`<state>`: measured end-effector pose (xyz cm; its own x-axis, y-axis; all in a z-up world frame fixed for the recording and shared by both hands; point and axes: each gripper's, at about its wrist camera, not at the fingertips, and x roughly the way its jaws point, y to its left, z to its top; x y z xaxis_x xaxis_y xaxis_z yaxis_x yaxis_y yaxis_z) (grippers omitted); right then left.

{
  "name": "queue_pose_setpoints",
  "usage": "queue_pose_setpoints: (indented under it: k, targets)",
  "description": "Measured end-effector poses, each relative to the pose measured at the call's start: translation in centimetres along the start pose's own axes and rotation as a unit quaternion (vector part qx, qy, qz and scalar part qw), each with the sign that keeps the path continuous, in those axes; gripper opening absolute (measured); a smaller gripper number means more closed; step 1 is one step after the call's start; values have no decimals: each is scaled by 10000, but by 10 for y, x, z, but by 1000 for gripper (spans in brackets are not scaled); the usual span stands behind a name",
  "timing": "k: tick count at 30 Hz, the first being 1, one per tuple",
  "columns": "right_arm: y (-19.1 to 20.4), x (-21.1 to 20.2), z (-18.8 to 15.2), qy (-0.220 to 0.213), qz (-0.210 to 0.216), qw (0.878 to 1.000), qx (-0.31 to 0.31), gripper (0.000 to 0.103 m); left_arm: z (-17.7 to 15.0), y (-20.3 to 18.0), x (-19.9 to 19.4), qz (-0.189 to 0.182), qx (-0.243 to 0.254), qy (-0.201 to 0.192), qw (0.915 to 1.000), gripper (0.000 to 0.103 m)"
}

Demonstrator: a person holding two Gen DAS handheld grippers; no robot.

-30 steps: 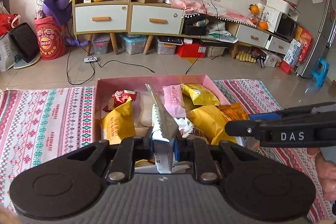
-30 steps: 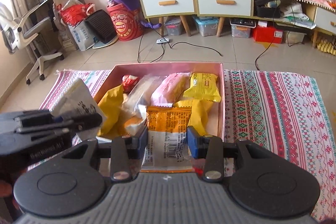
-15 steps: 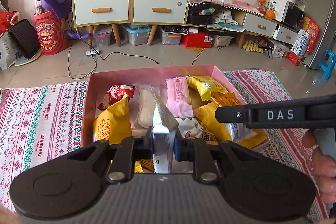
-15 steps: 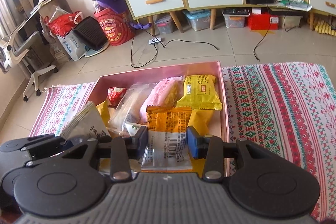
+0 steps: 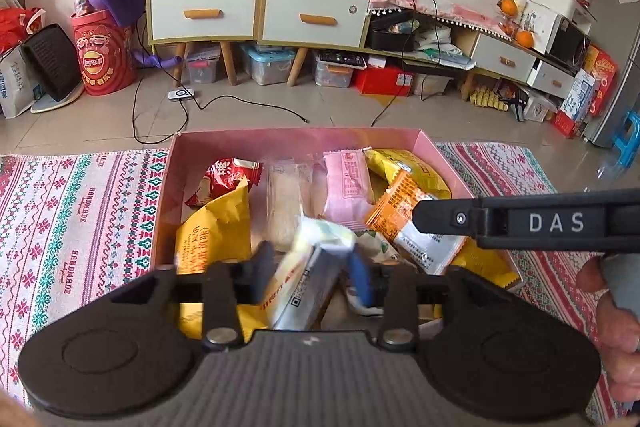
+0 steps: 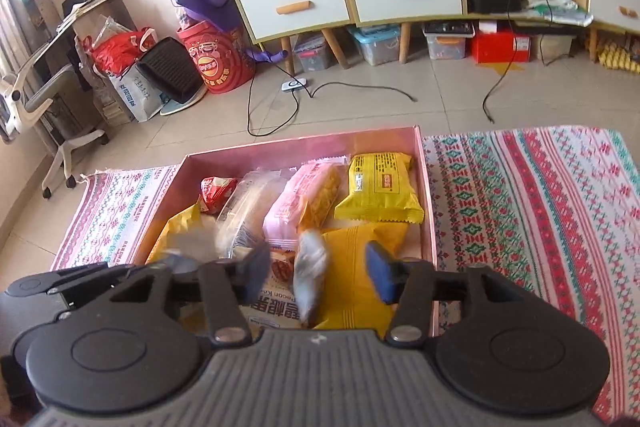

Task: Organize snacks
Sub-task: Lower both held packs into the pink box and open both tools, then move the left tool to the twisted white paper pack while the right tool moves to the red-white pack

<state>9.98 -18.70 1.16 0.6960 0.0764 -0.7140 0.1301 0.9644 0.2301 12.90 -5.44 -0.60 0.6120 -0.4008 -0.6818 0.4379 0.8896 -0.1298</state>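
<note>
Two grippers are hovering over the pink cardboard box [image 5: 304, 141]: left gripper [image 5: 310, 277] and right gripper [image 6: 316, 277], jaws just opening, are releasing a blurred white packet [image 5: 308, 283] and crinkly orange packet [image 6: 312, 275] among glossy wrappers.

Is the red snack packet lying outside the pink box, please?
No, the red snack packet lies inside the pink box, near its far left corner.

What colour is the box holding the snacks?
Pink; the box shows best in the right wrist view.

Snack-crowded pink box [image 5: 304, 139]; bare patterned cloth [image 6: 540, 211] alongside
</note>
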Motion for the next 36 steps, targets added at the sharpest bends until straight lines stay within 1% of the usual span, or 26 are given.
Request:
queue_pose_setpoints:
  k: [2, 3, 5, 7, 10, 12, 18, 23, 25, 30, 36]
  targets:
    - [-1, -1, 1, 1, 8, 10000, 12, 57, 0, 0, -2, -2, 22, -42, 10000, 59]
    - [-1, -2, 1, -6, -5, 10000, 18, 63, 0, 0, -3, -15, 28, -39, 10000, 61]
    - [-1, -4, 1, -69, -52, 10000, 7, 69, 0, -1, -5, -3, 25, -64, 10000, 67]
    - [-1, -7, 1, -98, -52, 9999, -8, 70, 0, -2, -7, -1, 28, -97, 9999, 73]
    - [-1, -10, 1, -114, -60, 9999, 2, 71, 0, -4, -11, -19, 49, -108, 9999, 78]
    - [-1, -13, 1, -137, -69, 9999, -13, 74, -1, -5, -14, -29, 86, -102, 9999, 83]
    - [1, -23, -5, -148, -102, 9998, -52, 78, -6, -8, -25, 5, 245, -70, 9997, 89]
    - [1, -34, -12, -149, -119, 9998, -46, 82, -10, -5, -37, -21, 206, -57, 9998, 93]
    - [2, -37, -15, -138, -123, 9998, -64, 83, -11, -4, -42, -39, 207, -28, 9998, 96]
    - [5, -46, -24, -107, -190, 9995, -209, 88, -19, -1, -52, -56, 194, 38, 9998, 101]
    - [5, -57, -37, -66, -202, 9995, -245, 92, -29, 4, -65, 18, 268, 109, 9996, 103]
